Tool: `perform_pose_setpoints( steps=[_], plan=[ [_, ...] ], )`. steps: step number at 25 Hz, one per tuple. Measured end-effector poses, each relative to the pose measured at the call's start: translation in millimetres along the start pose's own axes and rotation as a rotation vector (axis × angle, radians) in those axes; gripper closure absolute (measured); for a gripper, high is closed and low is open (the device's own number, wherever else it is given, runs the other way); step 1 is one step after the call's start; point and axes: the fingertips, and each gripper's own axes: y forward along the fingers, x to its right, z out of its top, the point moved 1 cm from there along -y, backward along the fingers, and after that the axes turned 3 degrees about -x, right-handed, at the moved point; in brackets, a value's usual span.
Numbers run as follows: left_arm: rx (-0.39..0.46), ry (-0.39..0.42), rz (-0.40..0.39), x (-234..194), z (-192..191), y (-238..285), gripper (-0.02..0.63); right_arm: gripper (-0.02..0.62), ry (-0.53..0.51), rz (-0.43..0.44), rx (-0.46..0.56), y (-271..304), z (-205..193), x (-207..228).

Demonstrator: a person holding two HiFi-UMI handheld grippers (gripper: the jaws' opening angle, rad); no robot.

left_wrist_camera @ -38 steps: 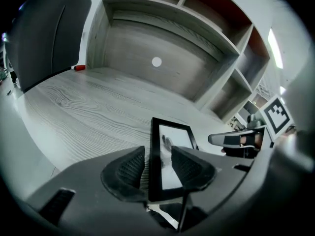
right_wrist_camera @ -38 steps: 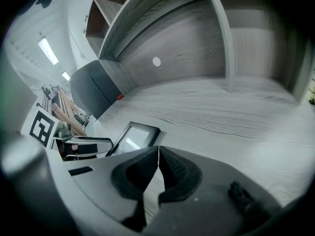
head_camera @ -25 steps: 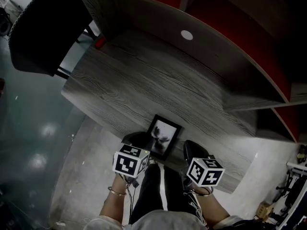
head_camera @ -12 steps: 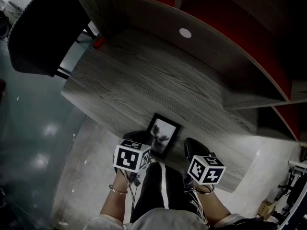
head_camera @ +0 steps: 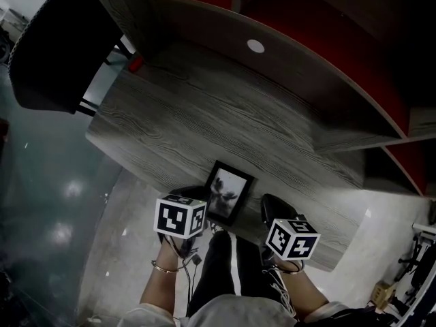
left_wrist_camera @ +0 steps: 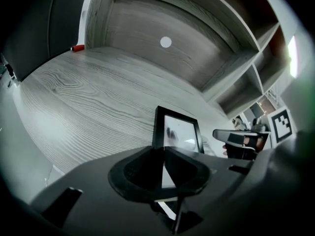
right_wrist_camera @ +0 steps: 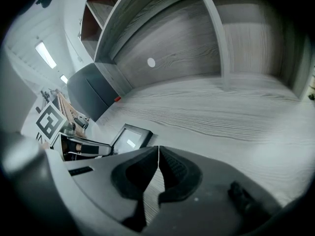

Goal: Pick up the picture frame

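A black picture frame (head_camera: 228, 193) with a pale photo lies flat near the front edge of the grey wood desk (head_camera: 204, 114). In the left gripper view the frame (left_wrist_camera: 179, 132) runs from just ahead down into the jaws. My left gripper (head_camera: 203, 201) sits at the frame's near left corner, its jaws closing, and its fingertips (left_wrist_camera: 163, 151) pinch the frame's edge between them. My right gripper (head_camera: 269, 203) hovers just right of the frame, its jaws shut (right_wrist_camera: 158, 149) with nothing between them. From the right gripper view the frame (right_wrist_camera: 132, 136) lies to the left, beside the left gripper.
A black chair (head_camera: 54, 46) stands at the desk's left end, with a small red object (head_camera: 136, 63) on the desk near it. A curved back panel with a white round cap (head_camera: 255, 45) closes the far side. Shelf compartments (right_wrist_camera: 256, 38) rise on the right.
The left gripper's marker cube has rolled a little and its jaws have narrowed onto the frame's edge. The right gripper and the frame have stayed put.
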Motion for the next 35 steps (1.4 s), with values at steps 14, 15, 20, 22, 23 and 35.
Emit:
perform_pose_setpoints(
  steps=[14, 15, 20, 22, 23, 35],
  plan=[
    [0.117, -0.102, -0.002, 3.7, 5.9, -3.9, 0.529, 0.563, -0.003, -0.002, 0.013, -9.1, 4.8, 3.4],
    [0.125, -0.107, -0.004, 4.7, 6.1, -5.0, 0.529, 0.563, -0.003, 0.000, 0.013, -9.9, 4.5, 3.5],
    [0.168, -0.121, -0.004, 7.4, 9.1, -15.4, 0.529, 0.563, -0.019, 0.003, 0.030, -16.3, 10.2, -1.8],
    [0.184, -0.126, -0.003, 7.9, 8.7, -20.4, 0.529, 0.563, -0.022, 0.011, 0.031, -18.6, 9.7, -5.3],
    [0.190, -0.127, -0.002, 8.3, 8.2, -22.8, 0.529, 0.563, -0.024, 0.013, 0.033, -20.1, 10.0, -6.4],
    [0.313, -0.122, 0.005, 26.0, 18.0, -67.6, 0.529, 0.563, -0.050, 0.024, 0.100, -48.6, 26.4, -23.0]
  ],
)
